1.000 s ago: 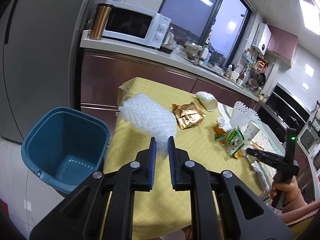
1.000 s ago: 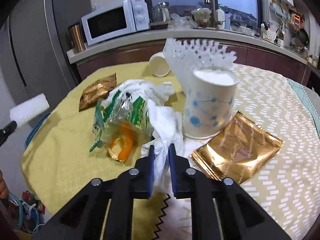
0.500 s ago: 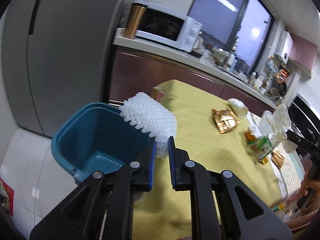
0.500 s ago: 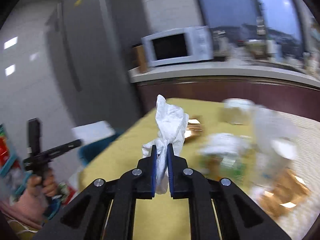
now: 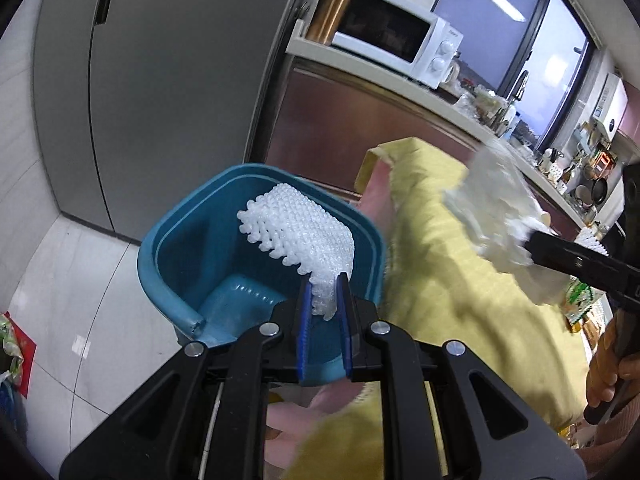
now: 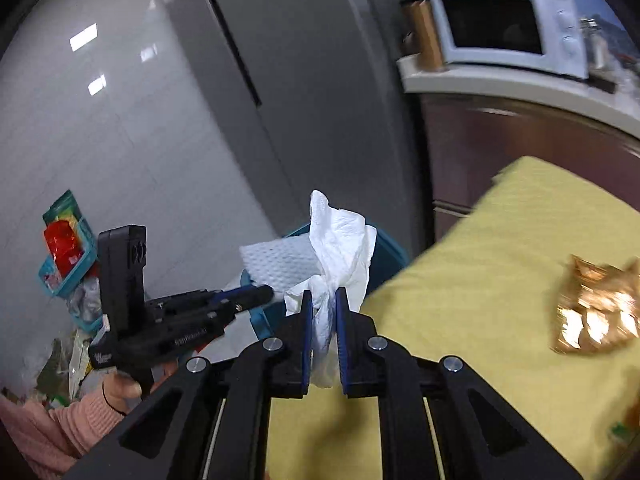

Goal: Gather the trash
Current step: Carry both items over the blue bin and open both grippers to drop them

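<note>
My left gripper (image 5: 324, 284) is shut on a white foam net sleeve (image 5: 298, 232), which hangs over the open mouth of the blue bin (image 5: 168, 276) beside the table. In the right wrist view the same sleeve (image 6: 276, 260) and the left gripper (image 6: 262, 291) show at left, in front of the bin (image 6: 386, 246). My right gripper (image 6: 323, 300) is shut on a crumpled white tissue (image 6: 340, 240) above the table's corner, near the bin. The left wrist view shows that tissue (image 5: 492, 216) blurred at right, held by the right gripper (image 5: 532, 242).
A yellow cloth covers the table (image 5: 460, 288). A gold wrapper (image 6: 596, 312) lies on it at right. A grey fridge (image 5: 160, 80) stands behind the bin. A counter with a microwave (image 5: 396, 40) runs along the back. A teal basket with clutter (image 6: 66, 256) sits on the floor.
The left gripper carried the foam sleeve off the table to above the bin. The right gripper lifted the tissue from the pile and swung left toward the bin.
</note>
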`<state>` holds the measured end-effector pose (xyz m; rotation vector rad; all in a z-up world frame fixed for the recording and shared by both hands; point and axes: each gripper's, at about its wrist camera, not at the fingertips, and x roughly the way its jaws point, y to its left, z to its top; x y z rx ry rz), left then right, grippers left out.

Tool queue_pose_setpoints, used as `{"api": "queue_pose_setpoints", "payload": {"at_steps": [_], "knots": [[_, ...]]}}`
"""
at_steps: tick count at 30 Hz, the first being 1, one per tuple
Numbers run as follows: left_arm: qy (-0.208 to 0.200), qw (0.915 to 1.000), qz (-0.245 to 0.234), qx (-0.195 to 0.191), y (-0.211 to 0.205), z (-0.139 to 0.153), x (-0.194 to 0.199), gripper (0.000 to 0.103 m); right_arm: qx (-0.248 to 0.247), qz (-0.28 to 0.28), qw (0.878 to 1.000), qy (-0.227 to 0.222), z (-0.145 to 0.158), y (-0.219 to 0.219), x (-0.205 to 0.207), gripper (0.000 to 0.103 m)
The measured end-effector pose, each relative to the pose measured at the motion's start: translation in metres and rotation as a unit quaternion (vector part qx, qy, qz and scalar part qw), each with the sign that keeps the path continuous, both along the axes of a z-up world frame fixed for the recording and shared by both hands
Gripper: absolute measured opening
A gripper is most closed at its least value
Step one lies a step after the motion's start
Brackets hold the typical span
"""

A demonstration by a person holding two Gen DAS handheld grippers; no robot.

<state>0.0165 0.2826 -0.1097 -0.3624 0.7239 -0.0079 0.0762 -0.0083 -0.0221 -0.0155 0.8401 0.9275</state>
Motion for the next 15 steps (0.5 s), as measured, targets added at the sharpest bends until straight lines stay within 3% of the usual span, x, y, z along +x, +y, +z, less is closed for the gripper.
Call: {"api": "queue_pose_setpoints", "payload": {"at_steps": [10,15], "knots": [[0.035,0.9991,0.022,-0.014,0.019,-0.029,0.023,0.014,-0.060,0.028,0.996,0.055,-0.042,0.068,0.030,0.014],[0.052,0.9981,0.030,-0.016,0.023,-0.043,0.032,0.024,-0.081,0.025,0.994,0.073,-0.053,0.081,0.035,0.022]]}}
